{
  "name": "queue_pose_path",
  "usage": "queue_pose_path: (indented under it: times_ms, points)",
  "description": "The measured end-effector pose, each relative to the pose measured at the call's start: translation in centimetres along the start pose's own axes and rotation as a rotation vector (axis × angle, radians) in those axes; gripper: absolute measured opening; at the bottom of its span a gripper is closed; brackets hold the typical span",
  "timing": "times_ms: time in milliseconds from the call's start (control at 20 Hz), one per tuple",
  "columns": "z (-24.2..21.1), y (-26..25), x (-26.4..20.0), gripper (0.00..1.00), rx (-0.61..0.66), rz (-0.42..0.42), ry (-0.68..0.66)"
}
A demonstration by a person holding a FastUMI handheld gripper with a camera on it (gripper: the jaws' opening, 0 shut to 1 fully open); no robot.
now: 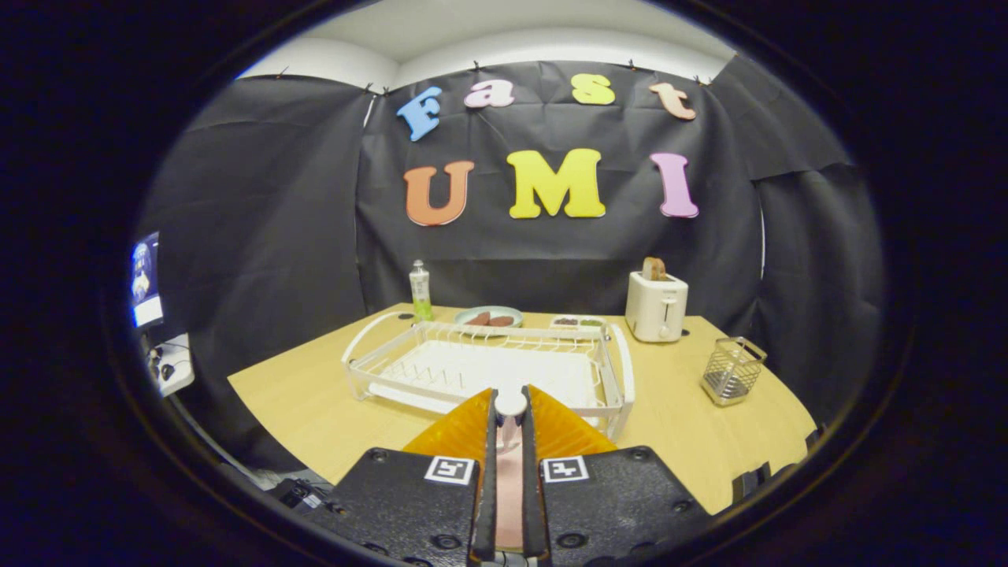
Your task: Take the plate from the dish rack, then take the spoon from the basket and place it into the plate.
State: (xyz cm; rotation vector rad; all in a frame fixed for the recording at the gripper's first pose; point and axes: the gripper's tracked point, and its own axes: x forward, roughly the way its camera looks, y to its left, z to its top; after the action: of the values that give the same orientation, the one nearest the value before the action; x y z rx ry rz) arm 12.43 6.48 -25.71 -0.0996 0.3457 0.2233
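Wooden bench (315, 394) carries a white dish rack (488, 366) and wire basket (732, 370). The gripper (509, 413) jaws are nearly closed, clamping a pink plate (509, 488) edge-on.

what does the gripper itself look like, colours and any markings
The gripper has two orange fingers with ribbed surfaces and black inner edges, tapering toward the tips. They sit on two black blocks with dark screws. Each block carries a small square black-and-white marker near its inner front corner. No cables or sleeves can be seen on it.
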Motion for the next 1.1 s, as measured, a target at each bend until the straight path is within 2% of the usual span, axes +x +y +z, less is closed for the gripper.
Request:
queue_pose_path:
  times_ms: [200, 250, 450, 650, 750, 850, 1100]
  points:
    - [0.8, -1.4, 0.2, 0.24, 0.022, -0.029, -0.020]
    - [1.3, -1.8, 0.0, 0.28, 0.023, -0.042, -0.030]
    - [2.9, -4.6, -1.0, 0.51, 0.026, -0.112, -0.063]
    - [5.0, -6.3, -3.1, 0.81, 0.043, -0.142, -0.129]
    - [6.1, -7.3, -4.5, 0.85, 0.071, -0.177, -0.167]
    - [7.4, -7.8, -5.8, 0.99, 0.093, -0.191, -0.200]
    - [10.1, -9.0, -9.6, 0.98, 0.108, -0.226, -0.205]
